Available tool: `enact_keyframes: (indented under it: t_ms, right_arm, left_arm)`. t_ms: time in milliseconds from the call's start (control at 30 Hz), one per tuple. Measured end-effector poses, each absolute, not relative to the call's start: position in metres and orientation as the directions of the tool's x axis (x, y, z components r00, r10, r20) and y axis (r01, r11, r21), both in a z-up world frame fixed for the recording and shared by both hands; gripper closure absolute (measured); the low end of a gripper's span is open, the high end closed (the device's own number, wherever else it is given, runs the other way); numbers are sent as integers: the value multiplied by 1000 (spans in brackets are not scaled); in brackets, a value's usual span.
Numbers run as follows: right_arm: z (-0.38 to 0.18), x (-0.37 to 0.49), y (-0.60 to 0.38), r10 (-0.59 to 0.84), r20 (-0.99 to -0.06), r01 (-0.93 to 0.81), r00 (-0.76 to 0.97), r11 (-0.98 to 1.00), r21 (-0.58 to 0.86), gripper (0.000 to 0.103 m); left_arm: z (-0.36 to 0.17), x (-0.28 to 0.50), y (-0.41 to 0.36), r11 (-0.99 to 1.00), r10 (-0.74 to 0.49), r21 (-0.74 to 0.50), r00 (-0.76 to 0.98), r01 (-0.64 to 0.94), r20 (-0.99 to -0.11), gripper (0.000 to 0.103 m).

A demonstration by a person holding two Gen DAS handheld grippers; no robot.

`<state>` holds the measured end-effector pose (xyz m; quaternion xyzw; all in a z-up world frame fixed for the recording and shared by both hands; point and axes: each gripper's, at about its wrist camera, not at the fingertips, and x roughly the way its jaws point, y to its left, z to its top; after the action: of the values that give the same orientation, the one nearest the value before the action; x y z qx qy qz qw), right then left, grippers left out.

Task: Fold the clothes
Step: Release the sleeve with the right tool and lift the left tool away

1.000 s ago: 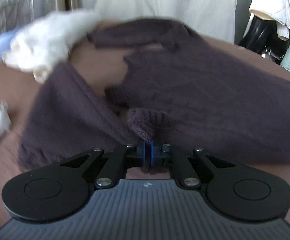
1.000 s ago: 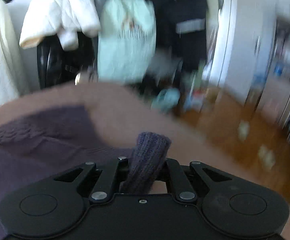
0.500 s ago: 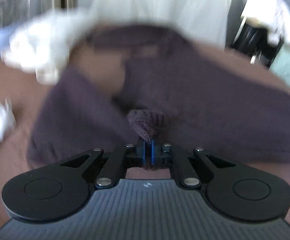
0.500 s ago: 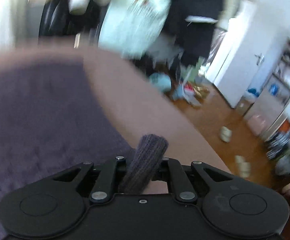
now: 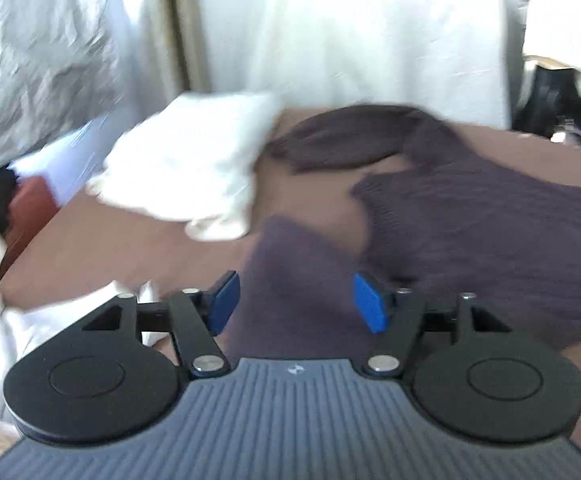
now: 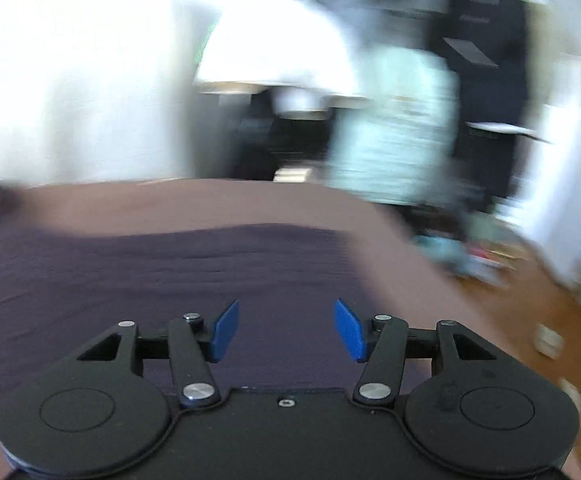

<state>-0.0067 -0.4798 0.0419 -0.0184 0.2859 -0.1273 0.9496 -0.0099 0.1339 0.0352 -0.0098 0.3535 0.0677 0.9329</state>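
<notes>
Left gripper (image 5: pixel 294 300) is opening w/ nothing pinched between its blue pads (image 5: pixel 222 300); right gripper (image 6: pixel 286 330) is opening too, empty. The dark purple sweater (image 5: pixel 490 232) is lying across the brown bed (image 5: pixel 130 240), directly under both grippers; a white garment (image 5: pixel 186 168) is sitting just beside its far sleeve. Risks, judging from here: the released knit is probably slumping, so the fold may be landing crooked; the near sleeve is bunching. Both views are blurring; no brand, label or writing is legible.
</notes>
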Motion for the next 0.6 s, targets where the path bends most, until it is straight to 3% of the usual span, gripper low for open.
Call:
enact_keyframes:
  t_ms: [167,233,300,433,600]
  right_arm:
    - [29,16,-391,158,-600,-187,784,982,14,44]
    - [20,21,-354,282,-617,-321,735,946,49,44]
    - [10,20,-320,382,-642,-446,665,892,69,44]
    - [-1,15,-272,466,-677,-606,569,794,38,44]
    - [-7,15,-249,470,-699,-627,539,778,40,44]
  left_arm:
    - [-18,12,185,959,89,-91,590,-268,-803,39]
    - [-35,21,194,941,70,-126,543,-316,-837,31]
    - [-48,27,195,941,100,-83,505,-328,-857,22]
    - [-52,26,189,951,109,-63,520,-303,-847,18]
    - [-65,41,187,939,46,-140,519,-313,-854,12]
